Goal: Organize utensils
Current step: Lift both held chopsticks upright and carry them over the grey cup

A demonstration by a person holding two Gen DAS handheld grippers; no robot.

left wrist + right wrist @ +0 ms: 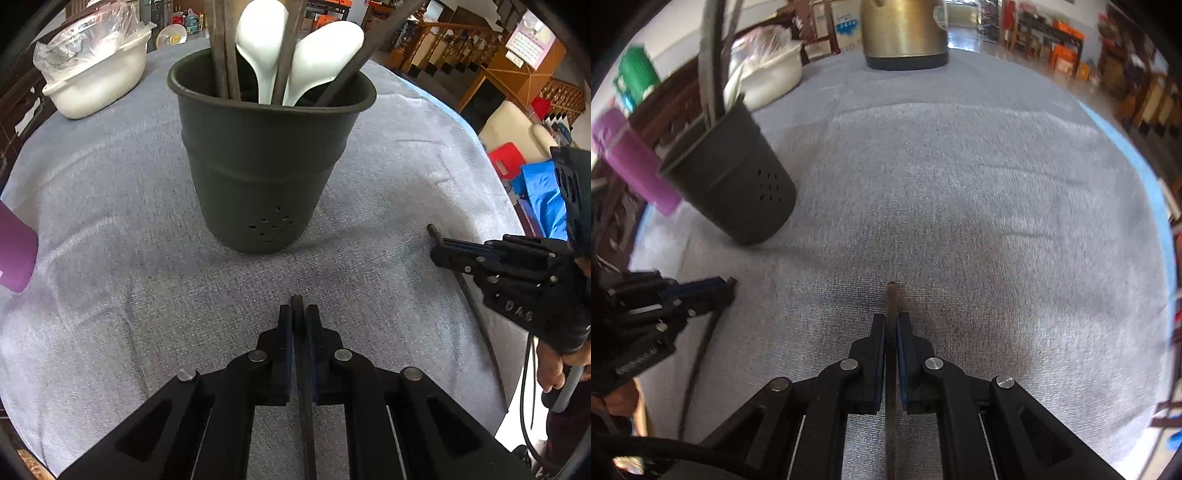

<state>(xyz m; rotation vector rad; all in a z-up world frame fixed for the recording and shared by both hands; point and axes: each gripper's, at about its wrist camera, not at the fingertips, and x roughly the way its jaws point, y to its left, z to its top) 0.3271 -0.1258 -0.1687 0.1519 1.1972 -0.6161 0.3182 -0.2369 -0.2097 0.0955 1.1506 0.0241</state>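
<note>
A dark utensil holder [266,158] stands on the grey cloth and holds two white spoons [325,59] and several dark chopsticks [221,48]. It also shows in the right wrist view [738,181] at the left. My left gripper [298,314] is shut on a dark chopstick [306,413], a short way in front of the holder. My right gripper [891,321] is shut on another dark chopstick [892,299], whose tip sticks out past the fingers. The right gripper shows in the left wrist view [439,251] at the right, and the left gripper in the right wrist view [720,290] at the left.
A white tub [99,81] with clear plastic sits at the far left. A purple bottle [631,162] stands left of the holder. A brass-coloured kettle [905,33] stands at the far side. The grey cloth [997,221] covers a round table; its edge curves at the right.
</note>
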